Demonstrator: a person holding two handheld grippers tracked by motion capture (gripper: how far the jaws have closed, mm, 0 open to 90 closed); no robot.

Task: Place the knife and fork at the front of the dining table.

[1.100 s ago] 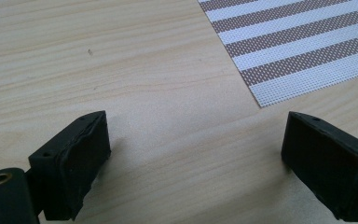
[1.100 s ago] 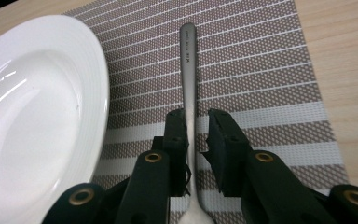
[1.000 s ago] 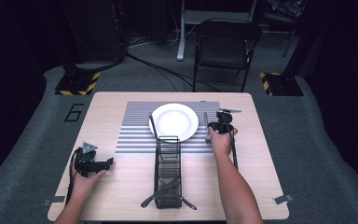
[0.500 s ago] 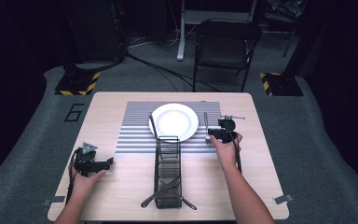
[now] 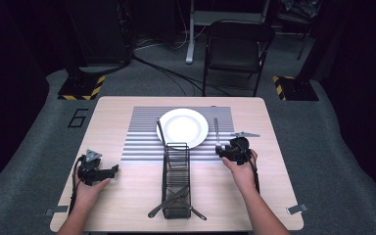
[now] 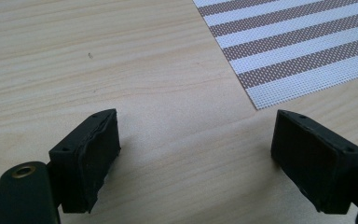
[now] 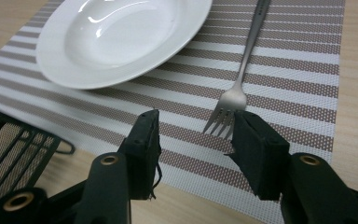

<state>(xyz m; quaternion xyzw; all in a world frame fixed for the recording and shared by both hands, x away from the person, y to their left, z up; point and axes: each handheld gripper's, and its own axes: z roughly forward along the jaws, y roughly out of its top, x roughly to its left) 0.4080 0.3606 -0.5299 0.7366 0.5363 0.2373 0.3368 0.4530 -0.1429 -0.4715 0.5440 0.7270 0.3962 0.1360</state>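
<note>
Presumably light, stiff and slippery, the fork (image 7: 242, 70) lies flat on the striped mat (image 7: 284, 93) right of the plate (image 7: 121, 37), before the empty, part-open right gripper (image 7: 193, 140); grip its handle crosswise.

A light wooden bench (image 5: 127, 196) stands on grey carpet (image 5: 24, 161). Behind it, a black folding chair (image 5: 237, 46) faces the far edge. Two black-and-yellow striped blocks (image 5: 81, 90) sit on the floor, one past each far corner, beside dark stands. Cables (image 5: 166, 73) snake across the carpet toward a pale post (image 5: 192, 29). A "6" (image 5: 78, 118) is marked on the floor by the bench's far left corner.
</note>
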